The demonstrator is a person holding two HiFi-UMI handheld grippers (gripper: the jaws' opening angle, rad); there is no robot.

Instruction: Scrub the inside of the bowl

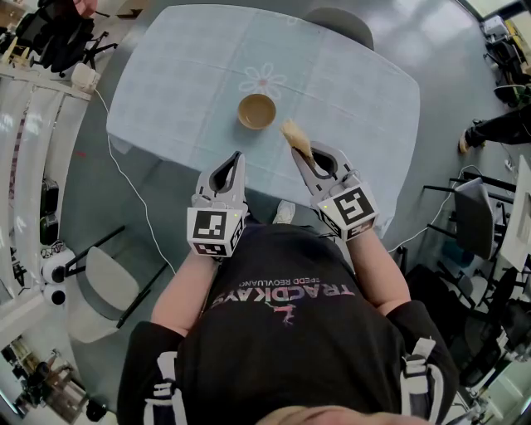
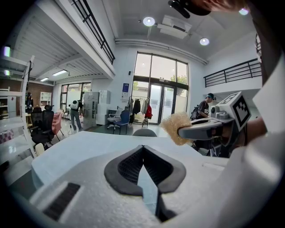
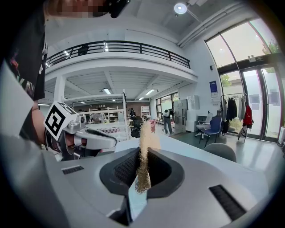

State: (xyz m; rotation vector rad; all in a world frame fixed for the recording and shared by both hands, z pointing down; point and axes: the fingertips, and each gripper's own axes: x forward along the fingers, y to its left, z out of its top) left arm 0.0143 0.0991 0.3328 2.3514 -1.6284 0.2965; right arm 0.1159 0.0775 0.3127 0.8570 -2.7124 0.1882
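A tan bowl (image 1: pixel 256 111) stands upright near the middle of the pale blue table (image 1: pixel 166 75), apart from both grippers. My right gripper (image 1: pixel 302 154) is shut on a beige scrub pad (image 1: pixel 295 137), which sticks out from the jaws just right of the bowl and nearer the front edge. In the right gripper view the pad (image 3: pixel 144 156) stands pinched edge-on between the dark pads. My left gripper (image 1: pixel 236 159) is shut with nothing in it, held over the table's front edge, below the bowl. The left gripper view shows the pad (image 2: pixel 177 128) in the right gripper (image 2: pixel 180 131).
A grey chair (image 1: pixel 338 23) is tucked in at the table's far side. A white chair (image 1: pixel 104 290) stands on the floor at my left and another chair (image 1: pixel 471 217) at my right. A white cable (image 1: pixel 129 183) trails along the floor by the table's left edge.
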